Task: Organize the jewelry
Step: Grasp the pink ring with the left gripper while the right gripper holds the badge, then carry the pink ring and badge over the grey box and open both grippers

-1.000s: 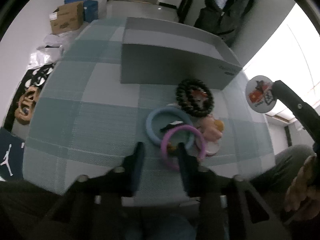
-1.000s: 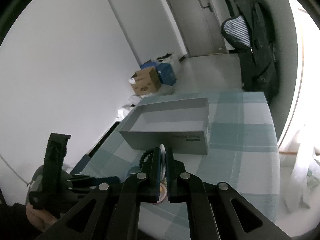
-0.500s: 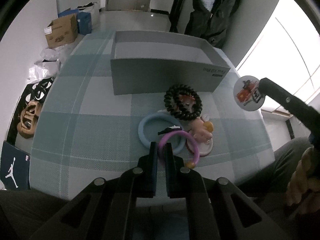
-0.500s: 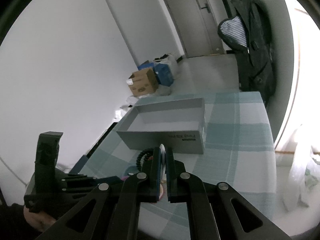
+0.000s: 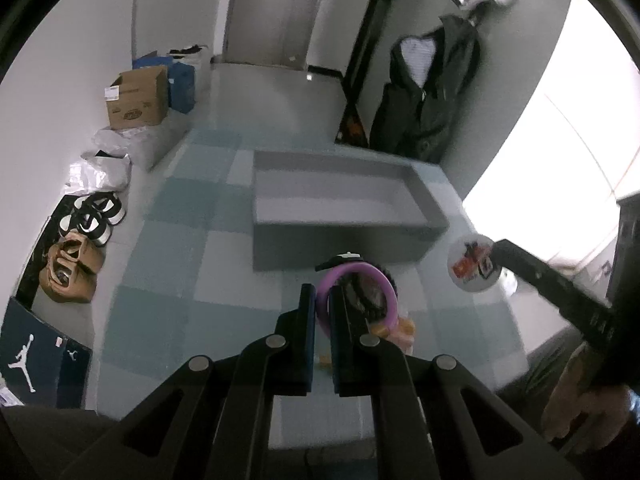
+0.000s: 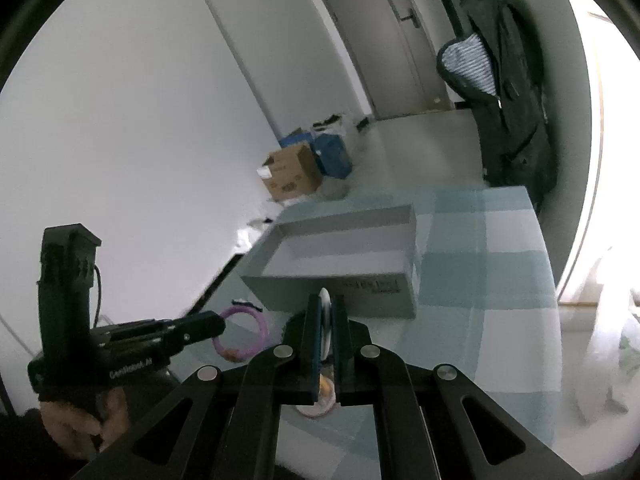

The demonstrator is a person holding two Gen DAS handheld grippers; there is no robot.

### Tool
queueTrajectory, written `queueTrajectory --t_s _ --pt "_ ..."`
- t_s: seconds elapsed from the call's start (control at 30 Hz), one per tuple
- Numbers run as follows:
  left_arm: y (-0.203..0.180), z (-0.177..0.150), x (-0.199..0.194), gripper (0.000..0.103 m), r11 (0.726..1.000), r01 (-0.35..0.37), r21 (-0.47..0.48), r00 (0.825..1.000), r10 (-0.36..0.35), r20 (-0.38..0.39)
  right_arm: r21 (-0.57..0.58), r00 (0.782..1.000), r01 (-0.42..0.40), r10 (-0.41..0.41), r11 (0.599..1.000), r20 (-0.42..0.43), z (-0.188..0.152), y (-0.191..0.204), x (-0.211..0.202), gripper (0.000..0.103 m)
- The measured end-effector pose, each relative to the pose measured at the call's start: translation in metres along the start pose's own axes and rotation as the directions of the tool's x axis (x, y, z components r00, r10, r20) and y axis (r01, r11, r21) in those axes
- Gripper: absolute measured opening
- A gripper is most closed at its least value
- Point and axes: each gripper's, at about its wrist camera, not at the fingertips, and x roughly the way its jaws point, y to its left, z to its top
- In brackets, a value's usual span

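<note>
The grey cardboard box sits open on the checked teal-and-white worktop and looks bare inside, just plain flat walls and floor as far as I can see. The left tool is clamped on the smooth purple ring bracelet, held up off the worktop just in front of the box with a small black tag on its top edge. The right tool is pinched on a thin round white badge with a red picture, edge-on between its fingers.
</note>
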Motion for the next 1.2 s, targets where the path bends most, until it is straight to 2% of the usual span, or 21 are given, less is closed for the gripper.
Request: queueTrajectory --t_s 0.23,0.5,0.9,1.2 --pt "0.011 0.03 0.003 0.003 0.999 0.02 -0.048 0.999 -0.018 0.042 0.072 0.999 -0.038 0.037 0.997 0.015 0.024 -0.007 0.005 0.004" --pt "0.017 0.057 0.02 0.003 0.997 0.043 -0.067 0.998 -0.041 0.041 0.059 0.998 -0.055 0.055 0.997 0.001 0.062 -0.007 0.027 0.004" --pt "0.023 0.083 0.062 0.002 0.996 0.061 -0.063 0.998 -0.063 -0.031 0.077 0.992 -0.053 0.061 0.996 -0.108 0.076 -0.021 0.1 0.004" --pt "0.022 0.085 0.083 0.003 0.992 0.116 -0.051 0.989 -0.12 -0.087 0.118 0.986 -0.045 0.063 0.992 -0.155 0.072 -0.036 0.124 0.004"
